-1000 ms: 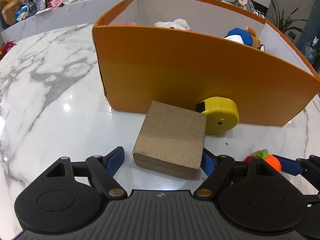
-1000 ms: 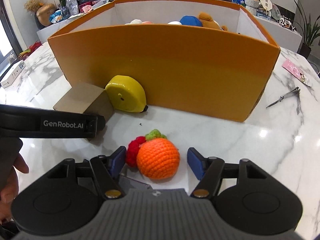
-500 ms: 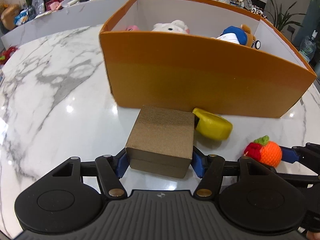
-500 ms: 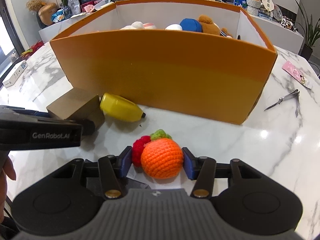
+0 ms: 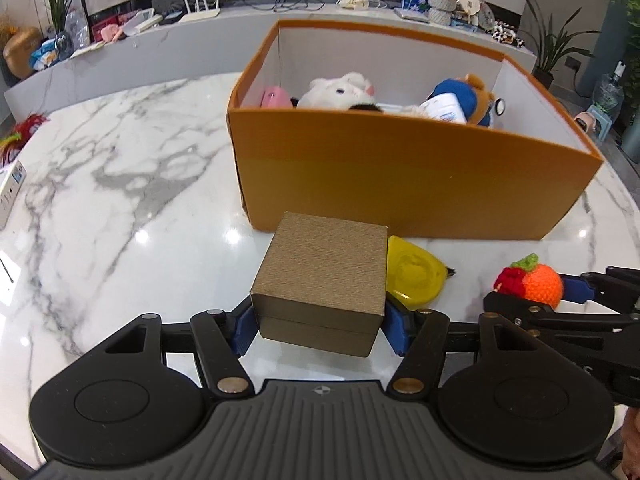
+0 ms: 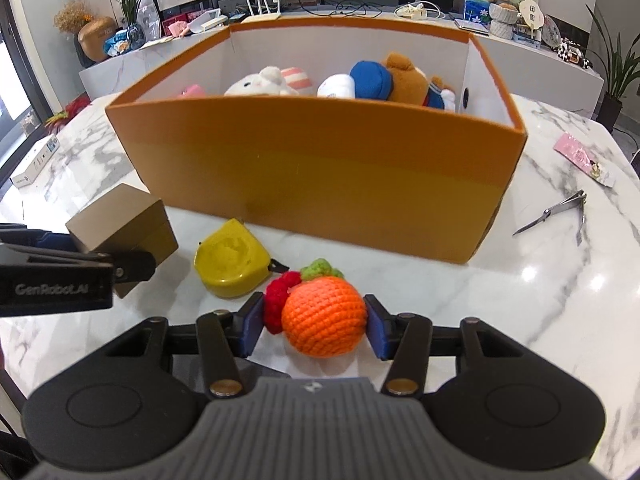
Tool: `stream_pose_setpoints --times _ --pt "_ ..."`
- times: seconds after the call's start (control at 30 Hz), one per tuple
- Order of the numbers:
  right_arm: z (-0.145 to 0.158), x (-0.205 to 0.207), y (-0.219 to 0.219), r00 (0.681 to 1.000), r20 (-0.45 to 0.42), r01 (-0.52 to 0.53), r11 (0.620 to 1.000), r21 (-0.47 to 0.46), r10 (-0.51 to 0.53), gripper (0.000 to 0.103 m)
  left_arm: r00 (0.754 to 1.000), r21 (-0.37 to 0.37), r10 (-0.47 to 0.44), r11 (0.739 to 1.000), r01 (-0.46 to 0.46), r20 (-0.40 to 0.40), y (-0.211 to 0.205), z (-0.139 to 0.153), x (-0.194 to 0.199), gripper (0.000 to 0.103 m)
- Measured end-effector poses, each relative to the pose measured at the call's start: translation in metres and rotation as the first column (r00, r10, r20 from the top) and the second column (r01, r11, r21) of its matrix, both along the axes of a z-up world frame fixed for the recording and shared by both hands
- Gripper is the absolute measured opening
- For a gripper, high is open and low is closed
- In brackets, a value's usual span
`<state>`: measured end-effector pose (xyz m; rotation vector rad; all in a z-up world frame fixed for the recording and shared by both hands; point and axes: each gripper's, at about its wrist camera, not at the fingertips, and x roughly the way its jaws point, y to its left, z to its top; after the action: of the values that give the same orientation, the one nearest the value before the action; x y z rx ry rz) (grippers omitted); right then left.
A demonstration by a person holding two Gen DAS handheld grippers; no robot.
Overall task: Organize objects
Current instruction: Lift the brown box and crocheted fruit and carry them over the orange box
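My left gripper is shut on a brown square box and holds it above the marble table, in front of the orange storage box. My right gripper is shut on an orange crocheted fruit with a red and a green tuft, also lifted. The fruit shows in the left wrist view and the brown box in the right wrist view. A yellow tape measure lies flat on the table between them, also in the left wrist view.
The orange box holds several plush toys. Nail clippers and a pink card lie on the table to the right. A white remote lies at the far left edge. A cluttered counter runs behind the table.
Both grippers closed on their objects and lifted them up and back from the orange box. The yellow tape measure tipped over from standing on edge to lying flat.
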<state>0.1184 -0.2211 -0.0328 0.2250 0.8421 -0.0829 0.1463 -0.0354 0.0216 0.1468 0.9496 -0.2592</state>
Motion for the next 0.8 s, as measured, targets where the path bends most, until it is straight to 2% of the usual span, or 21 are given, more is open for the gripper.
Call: stream_pose_setpoints --times 0.43,0.67,0.8 --pt "0.02 -0.014 0.002 0.999 0.044 -0.022 0.999 -0.025 0.023 0.054 0.997 -0.014 -0.035 0.999 0.036 0.066 -0.005 0.028 -0.015 0.073" --pt "0.055 -0.028 -0.004 0.989 0.151 0.012 0.999 -0.041 -0.006 0.054 0.993 -0.049 -0.019 0.998 0.025 0.118 -0.004 0.05 -0.016 0.073" --pt "0.081 -0.033 -0.014 0.973 0.226 0.065 0.997 -0.041 -0.054 0.054 0.987 -0.094 0.005 0.995 0.01 0.161 -0.002 0.07 -0.011 0.073"
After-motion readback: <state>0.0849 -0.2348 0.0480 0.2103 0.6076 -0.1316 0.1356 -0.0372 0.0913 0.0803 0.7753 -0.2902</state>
